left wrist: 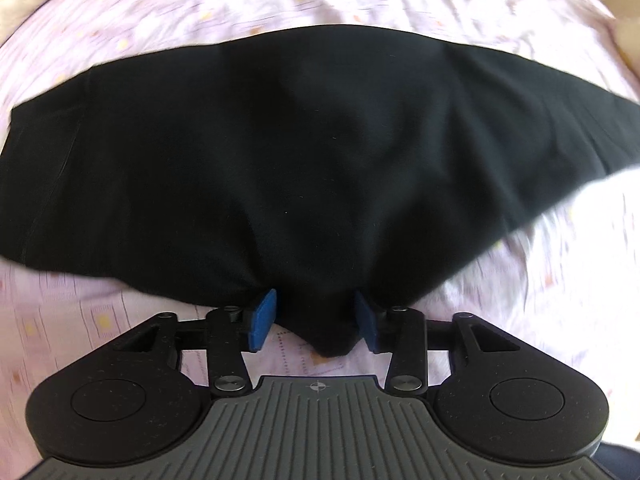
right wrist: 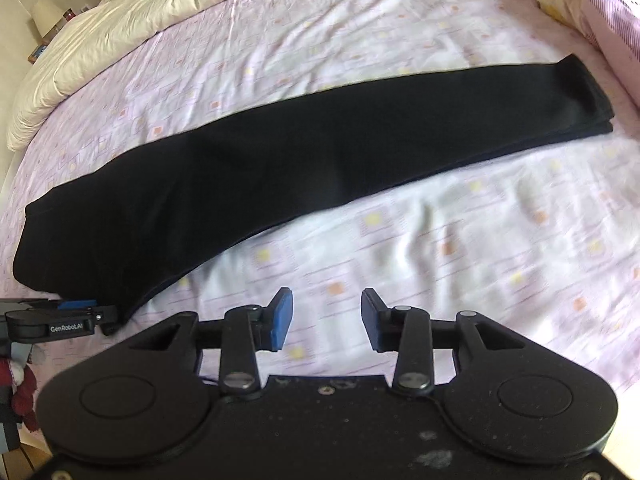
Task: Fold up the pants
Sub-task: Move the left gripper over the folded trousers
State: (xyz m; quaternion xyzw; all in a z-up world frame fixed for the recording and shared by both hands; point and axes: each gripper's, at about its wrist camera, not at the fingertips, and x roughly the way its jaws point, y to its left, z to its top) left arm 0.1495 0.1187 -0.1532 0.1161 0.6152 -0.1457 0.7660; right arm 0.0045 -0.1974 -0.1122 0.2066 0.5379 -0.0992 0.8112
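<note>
Black pants [right wrist: 304, 160] lie folded lengthwise on a pink patterned bed sheet [right wrist: 460, 248], waist end at the left, leg cuffs at the far right. In the left wrist view the pants [left wrist: 304, 148] fill the middle, and a corner of the fabric hangs between the blue pads of my left gripper [left wrist: 316, 320]; the jaws stand apart around it, not pressed on it. The left gripper also shows in the right wrist view [right wrist: 80, 308] at the pants' near left corner. My right gripper [right wrist: 326, 316] is open and empty over bare sheet, in front of the pants.
A cream duvet [right wrist: 120, 32] is bunched at the far left of the bed. A pillow [right wrist: 592, 4] lies at the far right near the cuffs. A bedside stand with a lamp [right wrist: 46, 20] is at the far left.
</note>
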